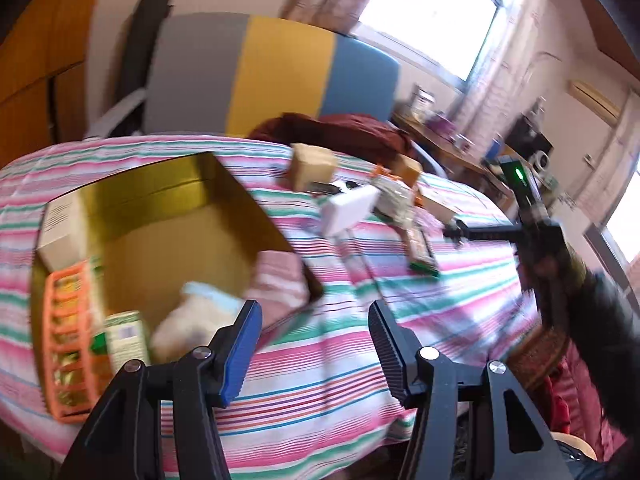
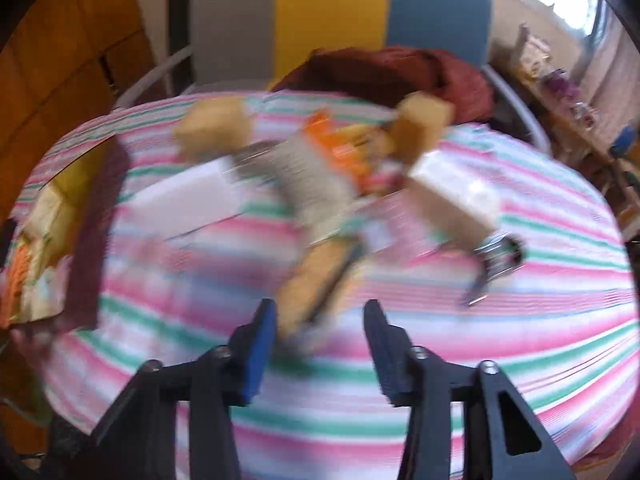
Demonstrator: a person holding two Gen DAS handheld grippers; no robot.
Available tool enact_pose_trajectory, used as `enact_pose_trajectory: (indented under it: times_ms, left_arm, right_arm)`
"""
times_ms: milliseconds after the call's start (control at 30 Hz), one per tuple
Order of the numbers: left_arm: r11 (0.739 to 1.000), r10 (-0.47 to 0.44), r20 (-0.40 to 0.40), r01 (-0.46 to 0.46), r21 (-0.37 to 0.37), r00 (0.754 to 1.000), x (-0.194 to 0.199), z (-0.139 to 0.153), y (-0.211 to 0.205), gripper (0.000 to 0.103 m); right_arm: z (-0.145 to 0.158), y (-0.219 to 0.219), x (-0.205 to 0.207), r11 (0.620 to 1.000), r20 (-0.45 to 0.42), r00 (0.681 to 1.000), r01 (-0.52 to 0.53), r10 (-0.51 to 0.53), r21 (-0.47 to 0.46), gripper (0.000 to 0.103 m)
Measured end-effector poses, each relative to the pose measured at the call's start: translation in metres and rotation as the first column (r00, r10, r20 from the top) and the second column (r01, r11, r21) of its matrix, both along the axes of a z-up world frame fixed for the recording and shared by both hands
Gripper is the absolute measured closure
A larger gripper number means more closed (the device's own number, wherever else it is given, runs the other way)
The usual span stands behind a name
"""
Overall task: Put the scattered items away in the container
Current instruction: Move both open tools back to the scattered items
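Two grippers, left gripper (image 1: 312, 344) and right gripper (image 2: 320, 344), both spread wide with nothing between the fingers. The gold box (image 1: 192, 204) on the striped cloth (image 1: 320, 380) holds about five items; roughly six more, including one white box (image 1: 348, 210), lie scattered just right of it.

Left wrist view: looks forward between its own two fingers (image 1: 248, 344), low over the striped cloth (image 1: 320, 360), tilted; the open box (image 1: 168, 200) sits close at left.
Right wrist view: looks forward along its fingers (image 2: 260, 344) from just above the same cloth (image 2: 500, 320), blurred; the loose pile of packets (image 2: 320, 176) lies near, straight ahead.
Shared: cloth, pile (image 1: 384, 196), box (image 2: 60, 208) at far left, striped chair back (image 1: 280, 72) (image 2: 328, 16) behind.
Cross-sight: the right gripper (image 1: 460, 234) shows at the left view's right side.
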State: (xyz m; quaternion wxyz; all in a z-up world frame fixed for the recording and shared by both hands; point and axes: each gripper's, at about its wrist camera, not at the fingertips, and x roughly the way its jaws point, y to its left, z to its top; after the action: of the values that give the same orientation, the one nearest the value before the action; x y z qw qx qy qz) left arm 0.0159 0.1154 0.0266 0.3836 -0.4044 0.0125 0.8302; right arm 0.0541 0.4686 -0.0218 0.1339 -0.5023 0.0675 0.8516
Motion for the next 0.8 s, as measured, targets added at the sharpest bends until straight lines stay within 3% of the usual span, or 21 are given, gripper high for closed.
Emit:
enact_pose_trajectory:
  times_ms: [167, 267, 500, 667, 800]
  left_arm:
    - [0.995, -0.092, 0.005, 0.092, -0.025, 0.996, 0.005, 0.005, 0.043, 0.047]
    - [0.989, -0.138, 0.030, 0.139, -0.048, 0.990, 0.004, 0.001, 0.069, 0.047]
    - [0.972, -0.198, 0.126, 0.212, -0.106, 0.972, -0.005, -0.019, 0.117, 0.047]
    - [0.965, -0.209, 0.148, 0.228, -0.127, 0.967, -0.013, -0.027, 0.148, 0.047]
    - [0.961, -0.227, 0.158, 0.248, -0.123, 0.961, -0.020, -0.027, 0.179, 0.047]
  right_arm:
    - [0.005, 0.070, -0.010, 0.997, 0.030, 0.997, 0.072, -0.073, 0.039, 0.070]
    - [-0.005, 0.102, -0.016, 0.998, 0.087, 0.995, 0.048, -0.052, 0.051, 0.070]
    - [-0.038, 0.138, -0.029, 0.999, 0.165, 0.986, -0.010, 0.005, 0.030, 0.070]
    - [-0.056, 0.153, -0.040, 0.999, 0.191, 0.981, -0.043, 0.046, -0.016, 0.062]
    - [-0.069, 0.155, -0.042, 0.997, 0.214, 0.974, -0.070, 0.074, -0.027, 0.062]
